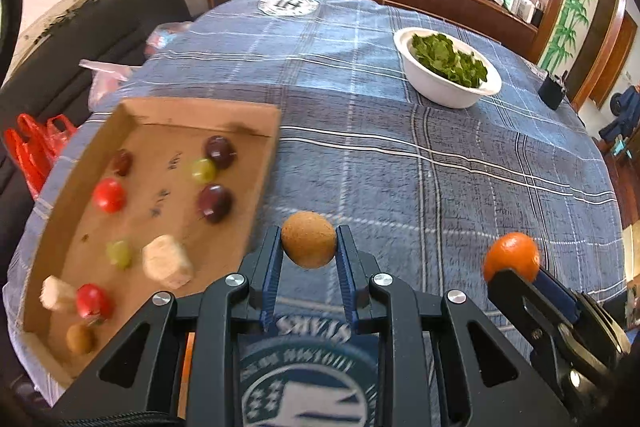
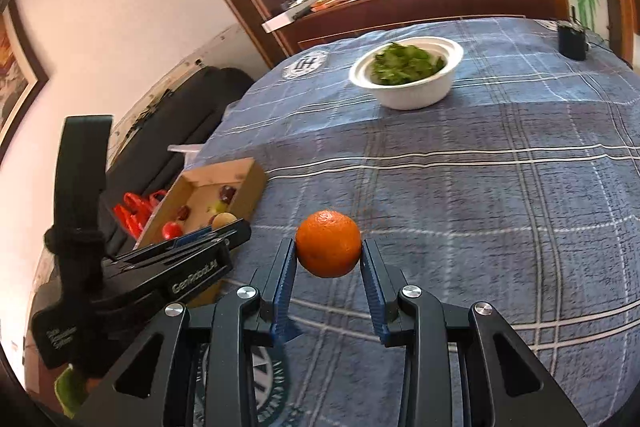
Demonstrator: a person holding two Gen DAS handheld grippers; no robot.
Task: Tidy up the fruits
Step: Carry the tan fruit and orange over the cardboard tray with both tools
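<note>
My left gripper (image 1: pixel 310 233) is shut on a round brown fruit (image 1: pixel 308 241), held above the blue plaid tablecloth just right of a cardboard tray (image 1: pixel 256 131). In the tray lie dark red plums (image 1: pixel 218 151), red tomatoes (image 1: pixel 109 195), green grapes (image 1: pixel 202 169), pale chunks (image 1: pixel 166 261) and another brown fruit (image 1: pixel 80 338). My right gripper (image 2: pixel 329 247) is shut on an orange (image 2: pixel 328 243), also off the cloth. The left wrist view shows the orange (image 1: pixel 512 255) to the right of the brown fruit. In the right wrist view the left gripper (image 2: pixel 224 231) hangs beside the tray (image 2: pixel 248 183).
A white bowl (image 1: pixel 444 91) of green leaves stands further back on the table (image 1: pixel 440 187). A small black object (image 1: pixel 554 91) sits near the far right edge. Red plastic bags (image 1: pixel 32 151) and a black sofa (image 1: pixel 100 27) lie off the table's left side.
</note>
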